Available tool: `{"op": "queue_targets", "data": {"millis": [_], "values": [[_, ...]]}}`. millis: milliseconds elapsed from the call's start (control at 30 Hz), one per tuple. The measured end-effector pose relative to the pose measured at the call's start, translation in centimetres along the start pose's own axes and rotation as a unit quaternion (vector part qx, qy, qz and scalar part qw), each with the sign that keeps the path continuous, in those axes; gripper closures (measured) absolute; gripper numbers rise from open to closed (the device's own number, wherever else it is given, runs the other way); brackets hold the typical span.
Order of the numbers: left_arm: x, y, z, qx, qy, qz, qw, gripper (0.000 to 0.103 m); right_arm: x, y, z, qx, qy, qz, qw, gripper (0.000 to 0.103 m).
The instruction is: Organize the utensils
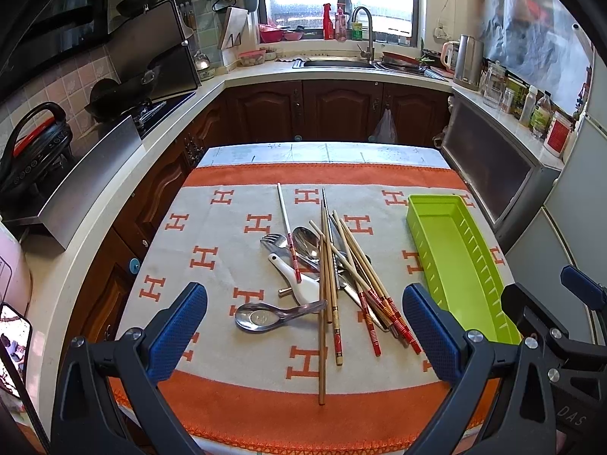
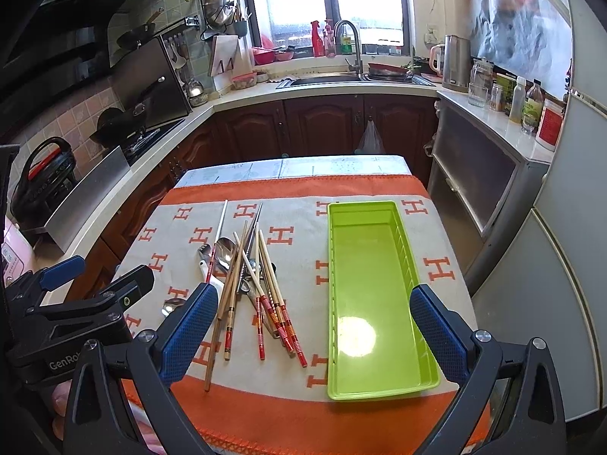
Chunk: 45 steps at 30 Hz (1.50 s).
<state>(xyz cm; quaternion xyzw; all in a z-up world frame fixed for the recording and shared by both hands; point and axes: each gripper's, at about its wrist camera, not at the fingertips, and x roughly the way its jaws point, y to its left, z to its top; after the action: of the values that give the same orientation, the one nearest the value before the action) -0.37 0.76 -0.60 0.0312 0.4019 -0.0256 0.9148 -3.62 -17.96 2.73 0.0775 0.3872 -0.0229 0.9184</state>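
Left claw point(image 1: 303, 326) wide and empty, above the chopstick pile point(image 1: 341, 284); right claw point(image 2: 309, 330) likewise wide, empty. Best to pinch one wooden chopstick point(image 1: 322, 341) at mid-length. Then carry rightward to the green tray point(image 2: 364, 284).

The pile of utensils point(image 1: 326, 273) lies on the cloth point(image 1: 227, 235) near the middle of the table, and the tray point(image 2: 371, 295) lies to its right, near the right edge. My left gripper point(image 1: 303, 326) hangs before the pile, my right gripper point(image 2: 315, 326) before the tray.

One green tray point(image 2: 373, 292), one fork point(image 1: 274, 242), perhaps nine chopsticks point(image 1: 351, 265), three or four spoons point(image 1: 265, 314).
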Motion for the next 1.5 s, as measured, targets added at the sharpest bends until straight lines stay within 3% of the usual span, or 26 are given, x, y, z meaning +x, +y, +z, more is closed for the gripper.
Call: {"op": "queue_targets", "data": {"millis": [1067,1500], "values": [[-0.4,0.7,-0.7,-0.002,0.005,-0.008,1.0000,0.001,-0.8,0.7,-1.0,0.004,0.003,-0.004,1.000,0.001],[-1.9,1.6,-0.5,-0.008,-0.029,-0.027,0.9992,0.001,-1.1,1.0,-1.1,0.004,0.006,-0.005,1.000,0.001]]}}
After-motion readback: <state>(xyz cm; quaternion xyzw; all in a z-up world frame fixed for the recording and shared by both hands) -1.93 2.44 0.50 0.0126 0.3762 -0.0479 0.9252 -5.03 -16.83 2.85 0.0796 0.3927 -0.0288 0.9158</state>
